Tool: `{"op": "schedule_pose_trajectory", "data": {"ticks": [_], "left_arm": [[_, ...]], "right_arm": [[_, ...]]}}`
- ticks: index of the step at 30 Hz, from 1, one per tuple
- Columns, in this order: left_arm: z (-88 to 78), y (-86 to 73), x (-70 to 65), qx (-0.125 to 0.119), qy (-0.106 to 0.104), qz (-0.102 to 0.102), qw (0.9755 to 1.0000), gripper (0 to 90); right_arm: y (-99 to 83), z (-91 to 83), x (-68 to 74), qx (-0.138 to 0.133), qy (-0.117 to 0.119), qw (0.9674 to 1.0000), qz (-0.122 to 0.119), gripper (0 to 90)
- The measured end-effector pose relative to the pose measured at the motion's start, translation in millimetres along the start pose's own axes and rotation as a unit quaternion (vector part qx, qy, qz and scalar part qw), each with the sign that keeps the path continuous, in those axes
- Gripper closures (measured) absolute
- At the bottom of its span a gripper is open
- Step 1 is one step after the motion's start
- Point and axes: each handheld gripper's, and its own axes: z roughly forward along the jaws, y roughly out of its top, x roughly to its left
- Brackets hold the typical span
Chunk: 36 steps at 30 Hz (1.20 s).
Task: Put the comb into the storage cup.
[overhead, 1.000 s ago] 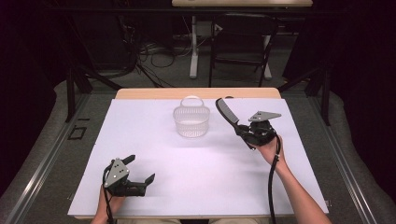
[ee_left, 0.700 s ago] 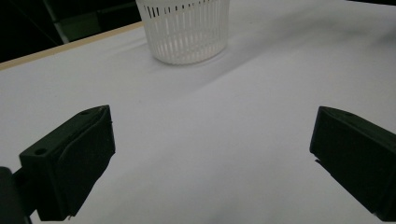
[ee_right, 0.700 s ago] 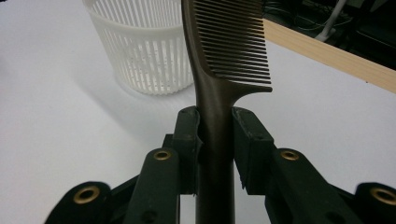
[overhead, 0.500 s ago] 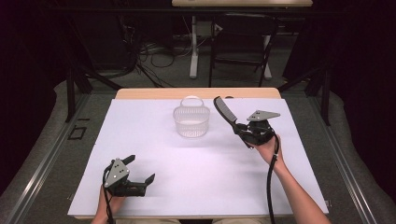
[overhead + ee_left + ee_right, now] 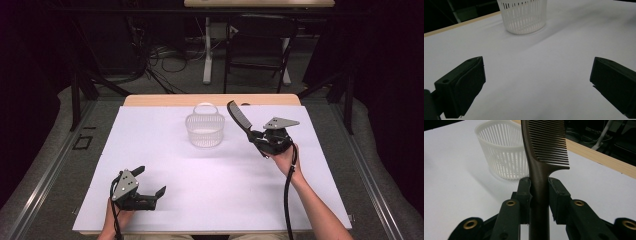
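Observation:
A dark comb (image 5: 239, 118) is held above the table, its toothed end pointing up and toward the white slatted basket (image 5: 205, 129). My right gripper (image 5: 256, 138) is shut on the comb's handle (image 5: 539, 187), right of the basket (image 5: 501, 157). Near the table's front left, my left gripper (image 5: 149, 181) rests open with nothing between its jaws. In the left gripper view the basket (image 5: 524, 15) stands far ahead on the white sheet, and the gripper (image 5: 536, 82) has wide-apart jaws.
A white sheet (image 5: 210, 200) covers the table, with a wooden edge (image 5: 165, 100) at the back. Behind the table are a chair (image 5: 260, 45), stands and floor cables. A black cable (image 5: 288, 200) trails from the right gripper along the forearm.
The right gripper has carried the comb slightly left, toward the basket. The left gripper has stayed put.

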Motion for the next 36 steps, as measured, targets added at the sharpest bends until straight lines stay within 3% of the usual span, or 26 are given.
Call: {"op": "schedule_pose_trajectory", "data": {"ticks": [36], "left_arm": [[2.5, 0.8, -0.2, 0.0, -0.002, 0.0, 1.0, 0.2]], "right_arm": [[22.2, 0.6, 8.9, -0.037, 0.008, 0.9993, 0.003, 72.5]]}}
